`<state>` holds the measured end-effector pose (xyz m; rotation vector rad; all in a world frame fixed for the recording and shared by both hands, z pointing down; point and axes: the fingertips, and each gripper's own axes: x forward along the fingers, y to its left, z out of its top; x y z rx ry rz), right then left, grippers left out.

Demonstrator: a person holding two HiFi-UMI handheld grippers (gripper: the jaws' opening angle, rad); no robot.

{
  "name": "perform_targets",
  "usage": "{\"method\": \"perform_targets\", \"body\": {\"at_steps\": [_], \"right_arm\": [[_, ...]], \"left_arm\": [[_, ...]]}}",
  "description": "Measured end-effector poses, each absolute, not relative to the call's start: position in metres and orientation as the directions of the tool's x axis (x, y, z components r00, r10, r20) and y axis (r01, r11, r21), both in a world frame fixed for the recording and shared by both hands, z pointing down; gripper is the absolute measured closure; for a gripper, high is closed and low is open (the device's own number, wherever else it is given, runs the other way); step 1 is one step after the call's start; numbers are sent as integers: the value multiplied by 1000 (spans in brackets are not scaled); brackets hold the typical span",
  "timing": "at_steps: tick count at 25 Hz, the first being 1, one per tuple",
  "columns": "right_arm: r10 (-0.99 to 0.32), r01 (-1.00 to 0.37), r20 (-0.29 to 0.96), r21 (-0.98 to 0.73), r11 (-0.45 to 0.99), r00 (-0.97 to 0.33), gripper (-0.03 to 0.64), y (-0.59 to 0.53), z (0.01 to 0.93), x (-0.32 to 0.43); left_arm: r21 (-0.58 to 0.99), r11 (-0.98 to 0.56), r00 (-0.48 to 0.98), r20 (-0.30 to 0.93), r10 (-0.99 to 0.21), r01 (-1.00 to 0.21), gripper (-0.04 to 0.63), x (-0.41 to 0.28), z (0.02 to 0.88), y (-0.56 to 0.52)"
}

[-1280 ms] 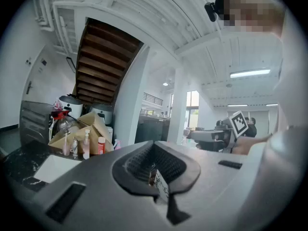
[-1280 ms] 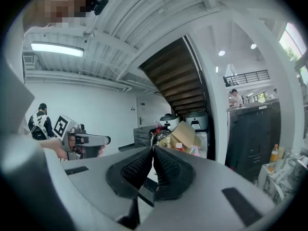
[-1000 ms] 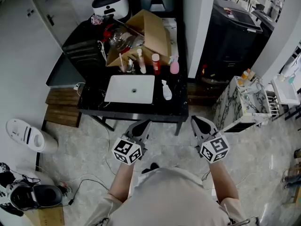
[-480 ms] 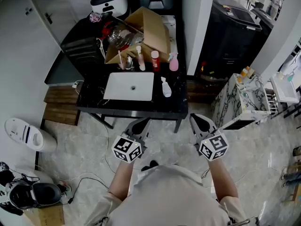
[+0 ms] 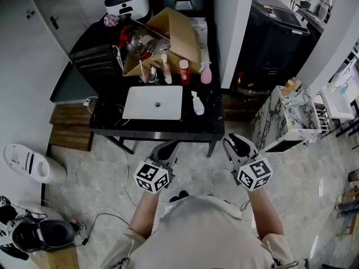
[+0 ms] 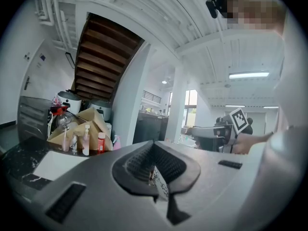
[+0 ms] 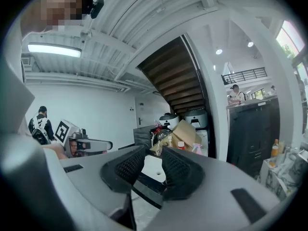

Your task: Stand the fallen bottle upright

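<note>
1. Right gripper [image 5: 238, 143] is hanging in front of the person's waist. Its jaws are standing partly apart, having just been opening, and nothing is lying between them.
2. Left gripper [image 5: 167, 149] is hanging level with it and well apart from it, with its jaws pressed together and nothing in them.
3. Both grippers are pointing roughly level toward the black table [image 5: 168, 126] and are stopping well short of its near edge. This looks like a ready stance ahead of a reach. The right one, with its jaws parting and sitting on the bottle's side, is probably the one preparing to grasp.
4. The fallen bottle [image 5: 197, 103], small and white, is lying on its side on the table just right of the white sink basin [image 5: 140, 106]. Its narrow neck seems to be pointing toward the back. Nothing is touching it, so the standing-up is not yet underway.
5. Behind it, a pink bottle [image 5: 206, 74] and a red bottle [image 5: 183, 72] are standing upright in a row in front of an open cardboard box [image 5: 179, 35].
6. A pale marbled floor [image 5: 101, 172] is spreading under the table, with a cable trailing across it. White walls are closing in on the left, and a tall dark cabinet [image 5: 275, 32] is standing to the right.
</note>
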<state>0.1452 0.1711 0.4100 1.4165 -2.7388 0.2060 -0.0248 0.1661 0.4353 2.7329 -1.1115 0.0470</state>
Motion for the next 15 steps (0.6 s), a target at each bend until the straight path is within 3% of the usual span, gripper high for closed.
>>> {"method": "perform_targets", "body": {"at_steps": [10, 15], "right_arm": [[-820, -829, 124, -115, 548, -559, 371, 168, 419, 125], [-825, -837, 144, -127, 533, -547, 354, 168, 430, 110]], "left_arm": [[175, -715, 735, 117, -668, -677, 588, -49, 446, 161], [180, -724, 746, 125, -654, -666, 588, -67, 454, 162]]}}
